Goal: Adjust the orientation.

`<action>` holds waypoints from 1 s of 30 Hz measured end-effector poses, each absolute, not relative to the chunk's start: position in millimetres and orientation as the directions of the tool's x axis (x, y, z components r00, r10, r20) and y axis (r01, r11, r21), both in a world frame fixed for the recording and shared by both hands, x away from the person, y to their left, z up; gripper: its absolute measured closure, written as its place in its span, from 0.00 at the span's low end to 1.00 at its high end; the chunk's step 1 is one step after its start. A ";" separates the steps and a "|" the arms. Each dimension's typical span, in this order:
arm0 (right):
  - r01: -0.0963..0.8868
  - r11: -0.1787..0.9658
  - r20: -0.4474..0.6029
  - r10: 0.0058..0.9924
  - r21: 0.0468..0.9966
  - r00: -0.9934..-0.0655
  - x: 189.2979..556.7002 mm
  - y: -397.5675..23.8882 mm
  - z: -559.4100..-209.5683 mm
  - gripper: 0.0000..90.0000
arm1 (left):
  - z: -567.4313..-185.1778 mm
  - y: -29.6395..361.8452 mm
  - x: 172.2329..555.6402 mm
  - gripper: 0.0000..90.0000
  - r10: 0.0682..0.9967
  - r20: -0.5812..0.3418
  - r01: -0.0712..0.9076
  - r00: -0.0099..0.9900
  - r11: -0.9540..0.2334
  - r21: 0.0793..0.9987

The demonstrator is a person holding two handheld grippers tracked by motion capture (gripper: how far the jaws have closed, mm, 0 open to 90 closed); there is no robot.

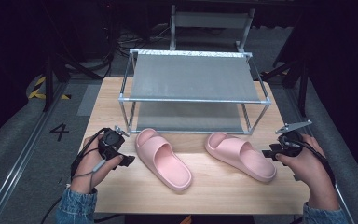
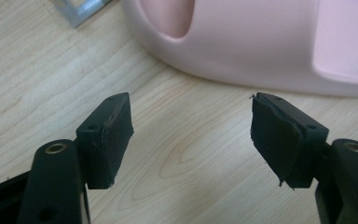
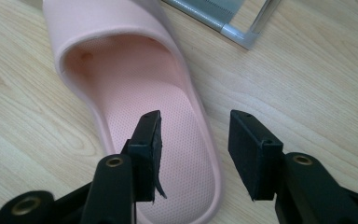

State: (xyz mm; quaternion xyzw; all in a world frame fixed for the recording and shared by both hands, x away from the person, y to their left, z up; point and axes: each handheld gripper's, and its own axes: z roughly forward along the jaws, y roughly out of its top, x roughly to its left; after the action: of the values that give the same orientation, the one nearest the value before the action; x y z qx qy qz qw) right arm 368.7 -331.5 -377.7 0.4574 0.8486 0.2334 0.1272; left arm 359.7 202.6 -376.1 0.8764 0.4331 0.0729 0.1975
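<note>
The left tool (image 1: 127, 160) has its jaws spread, empty, just beside the left pink foam slipper (image 1: 163, 158). The right tool (image 1: 266, 153) is likewise spread, poised over the heel of the right pink foam slipper (image 1: 240, 155). Both slippers lie on the pale wooden tabletop (image 1: 223, 191), before a two-tier metal-framed grey shoe rack (image 1: 193, 77).

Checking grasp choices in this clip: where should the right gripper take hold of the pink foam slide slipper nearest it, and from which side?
Probably the raised side wall at the heel of the right-hand pink foam slide slipper, approached from above and behind. The right gripper already hangs open over that heel, one jaw above the dotted footbed and the other outside the rim, so closing would pinch the wall. The strap looks too broad.
</note>
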 end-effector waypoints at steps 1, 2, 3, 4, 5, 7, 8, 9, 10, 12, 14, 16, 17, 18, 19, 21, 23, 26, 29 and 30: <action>0.717 0.473 -0.002 0.836 0.512 -0.549 368.7 -331.5 -377.7 0.61 | -376.1 202.6 359.7 0.34 0.788 -0.043 0.730 0.614 -0.547 0.409; 0.712 0.474 -0.008 0.835 0.518 -0.551 368.2 -331.8 -377.4 0.60 | -373.2 199.7 358.6 0.34 0.787 -0.054 0.728 0.615 -0.540 0.422; 0.712 0.474 -0.008 0.835 0.518 -0.551 368.2 -331.8 -377.4 0.60 | -373.2 199.7 358.6 0.35 0.787 -0.054 0.728 0.615 -0.540 0.422; 0.711 0.473 -0.007 0.835 0.520 -0.550 367.9 -331.8 -377.4 0.60 | -371.8 197.7 357.7 0.35 0.787 -0.055 0.727 0.615 -0.538 0.426; 0.710 0.471 -0.006 0.835 0.523 -0.550 367.5 -331.9 -377.2 0.60 | -370.1 195.2 357.2 0.37 0.777 -0.055 0.716 0.627 -0.547 0.433; 0.710 0.468 -0.005 0.837 0.526 -0.547 366.0 -332.4 -376.8 0.60 | -366.9 189.5 356.5 0.42 0.755 -0.075 0.699 0.652 -0.559 0.447; 0.710 0.468 -0.005 0.837 0.526 -0.547 366.0 -332.4 -376.8 0.60 | -366.9 189.5 356.5 0.45 0.755 -0.075 0.699 0.652 -0.559 0.447; 0.710 0.470 -0.008 0.837 0.525 -0.547 364.4 -333.4 -377.2 0.59 | -365.8 186.1 356.2 0.47 0.745 -0.086 0.692 0.661 -0.562 0.453; 0.710 0.470 -0.008 0.837 0.525 -0.547 364.4 -333.4 -377.2 0.59 | -365.0 183.4 356.2 0.47 0.735 -0.097 0.686 0.671 -0.565 0.458; 0.714 0.465 -0.006 0.840 0.523 -0.543 362.9 -334.1 -378.0 0.59 | -364.3 175.7 356.5 0.52 0.712 -0.112 0.669 0.693 -0.577 0.467; 0.714 0.464 -0.006 0.841 0.525 -0.542 360.9 -334.8 -378.5 0.59 | -362.9 168.3 356.8 0.60 0.691 -0.131 0.656 0.711 -0.585 0.478; 0.716 0.464 -0.008 0.842 0.522 -0.540 359.0 -335.8 -379.2 0.59 | -362.8 159.0 357.2 0.68 0.663 -0.149 0.636 0.734 -0.593 0.494; 0.716 0.465 -0.010 0.842 0.520 -0.539 358.2 -336.4 -379.6 0.59 | -363.3 154.6 357.6 0.73 0.643 -0.163 0.624 0.748 -0.599 0.501; 0.721 0.461 -0.005 0.844 0.518 -0.536 357.1 -336.6 -380.0 0.59 | -363.7 151.4 357.9 0.77 0.631 -0.174 0.619 0.756 -0.602 0.504; 0.721 0.462 -0.006 0.844 0.516 -0.536 356.5 -337.3 -380.1 0.60 | -364.5 146.2 358.3 0.81 0.613 -0.189 0.611 0.767 -0.608 0.507; 0.723 0.459 -0.008 0.847 0.516 -0.532 354.8 -339.0 -381.1 0.60 | -366.5 138.2 358.7 0.90 0.591 -0.202 0.600 0.781 -0.621 0.503; 0.726 0.454 -0.004 0.849 0.516 -0.529 354.1 -339.5 -381.3 0.60 | -368.2 133.6 359.4 0.95 0.579 -0.205 0.592 0.789 -0.630 0.502; 0.727 0.454 -0.008 0.851 0.515 -0.525 352.2 -341.4 -382.0 0.60 | -374.9 120.9 361.1 0.99 0.562 -0.218 0.588 0.798 -0.647 0.485; 0.734 0.447 -0.002 0.854 0.512 -0.520 349.5 -343.3 -382.5 0.60 | -383.1 113.7 363.4 0.99 0.554 -0.227 0.591 0.801 -0.671 0.447; 0.734 0.446 -0.002 0.855 0.512 -0.518 349.0 -343.6 -382.9 0.60 | -386.2 111.7 363.9 0.98 0.555 -0.212 0.587 0.804 -0.688 0.428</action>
State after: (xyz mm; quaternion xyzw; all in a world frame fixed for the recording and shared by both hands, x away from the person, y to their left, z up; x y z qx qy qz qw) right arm 349.0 -343.6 -382.9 0.4728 0.8402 0.2309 0.1313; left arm 363.9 111.7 -386.2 0.9180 0.3109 -0.0328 0.2440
